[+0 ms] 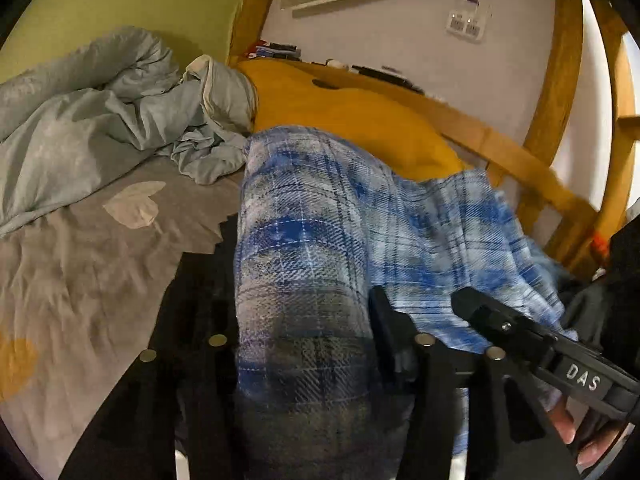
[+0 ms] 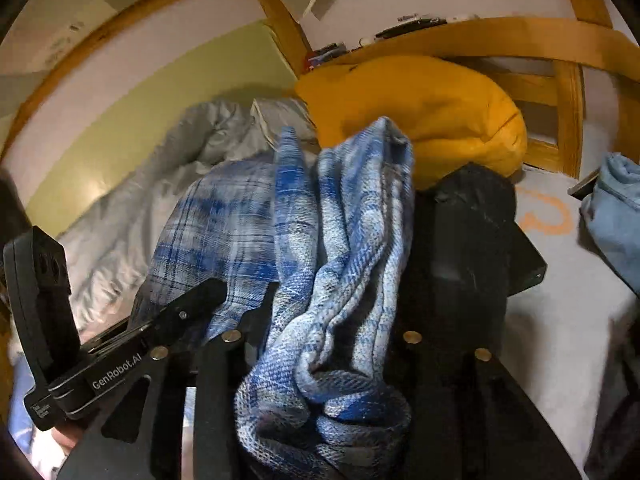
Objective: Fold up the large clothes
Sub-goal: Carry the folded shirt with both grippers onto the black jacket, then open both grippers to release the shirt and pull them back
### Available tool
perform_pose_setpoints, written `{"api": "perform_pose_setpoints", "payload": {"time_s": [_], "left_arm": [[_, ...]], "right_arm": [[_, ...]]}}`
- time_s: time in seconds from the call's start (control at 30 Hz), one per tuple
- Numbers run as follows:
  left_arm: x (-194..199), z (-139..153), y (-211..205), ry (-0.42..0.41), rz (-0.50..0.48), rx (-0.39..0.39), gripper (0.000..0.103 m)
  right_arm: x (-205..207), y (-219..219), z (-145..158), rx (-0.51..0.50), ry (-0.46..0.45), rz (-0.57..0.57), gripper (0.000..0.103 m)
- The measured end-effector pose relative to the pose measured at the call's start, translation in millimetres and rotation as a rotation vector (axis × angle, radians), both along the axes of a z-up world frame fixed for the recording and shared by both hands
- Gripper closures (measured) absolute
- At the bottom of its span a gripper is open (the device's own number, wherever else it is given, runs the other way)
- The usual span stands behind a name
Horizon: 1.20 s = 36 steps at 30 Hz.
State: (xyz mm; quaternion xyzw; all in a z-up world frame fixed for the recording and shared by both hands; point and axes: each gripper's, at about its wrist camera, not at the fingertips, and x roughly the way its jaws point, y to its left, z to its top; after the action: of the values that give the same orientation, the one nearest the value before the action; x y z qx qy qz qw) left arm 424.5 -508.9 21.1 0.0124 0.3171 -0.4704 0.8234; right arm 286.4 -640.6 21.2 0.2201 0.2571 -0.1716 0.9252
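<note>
A bed with a grey sheet fills the lower left of the left wrist view, with a wooden bed frame curving across the upper right. A rumpled pale blue duvet lies heaped at the left of that view, and a mustard-yellow pillow sits against the frame, just above centre in the right wrist view.

The blue plaid garment runs from the centre to the lower middle of the left wrist view, draped between the two fingers of the left tool. The cloth hides most of that gap, so I cannot tell whether the pads press on it.

In the right wrist view the same garment is bunched into thick folds from centre to bottom, lying between the fingers of the right tool. The tips are covered there too, so I cannot tell whether the jaws pinch the cloth or merely flank it.

A light blue folded cloth lies on the bed at the right edge. Fingertips of a hand show at the lower right of the left wrist view.
</note>
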Motion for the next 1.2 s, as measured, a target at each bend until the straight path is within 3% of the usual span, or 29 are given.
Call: {"api": "perform_pose_setpoints", "payload": {"time_s": [0.07, 0.13, 0.2, 0.27, 0.33, 0.4, 0.53, 0.57, 0.73, 0.87, 1.0, 1.07, 1.2], "left_arm": [[12, -5, -3, 0.014, 0.037, 0.026, 0.023], [16, -5, 1, 0.005, 0.089, 0.037, 0.014], [8, 4, 18, -0.032, 0.111, 0.003, 0.014], [-9, 20, 40, -0.12, 0.155, -0.018, 0.014], [-28, 40, 70, -0.233, 0.198, -0.031, 0.012], [-47, 62, 100, -0.329, 0.212, -0.053, 0.011], [-91, 95, 158, -0.484, 0.267, -0.06, 0.007], [-104, 104, 176, -0.505, 0.279, -0.074, 0.0], [-148, 120, 237, -0.56, 0.349, -0.11, 0.0], [-166, 106, 276, -0.568, 0.427, -0.14, 0.0], [-162, 75, 303, -0.483, 0.448, -0.146, 0.0], [-157, 53, 303, -0.459, 0.44, -0.128, 0.0], [-156, 8, 293, -0.485, 0.434, -0.064, 0.0]], "right_arm": [[7, 5, -6, -0.073, 0.022, -0.003, 0.062], [12, 9, -9, -0.104, 0.041, -0.014, 0.056], [11, 11, -6, -0.133, 0.051, -0.03, 0.045], [1, 18, 2, -0.196, 0.051, -0.084, 0.032], [-21, 28, 20, -0.274, 0.016, -0.145, 0.014], [-48, 42, 39, -0.323, -0.047, -0.169, 0.004], [-85, 78, 77, -0.371, -0.132, -0.095, 0.001], [-93, 90, 85, -0.389, -0.159, -0.086, 0.001], [-120, 143, 107, -0.406, -0.272, -0.04, 0.0], [-126, 173, 103, -0.475, -0.241, -0.054, 0.0], [-129, 194, 71, -0.511, -0.208, -0.024, 0.0], [-126, 195, 45, -0.481, -0.185, -0.059, 0.0], [-114, 188, -5, -0.383, -0.14, -0.11, 0.0]]}}
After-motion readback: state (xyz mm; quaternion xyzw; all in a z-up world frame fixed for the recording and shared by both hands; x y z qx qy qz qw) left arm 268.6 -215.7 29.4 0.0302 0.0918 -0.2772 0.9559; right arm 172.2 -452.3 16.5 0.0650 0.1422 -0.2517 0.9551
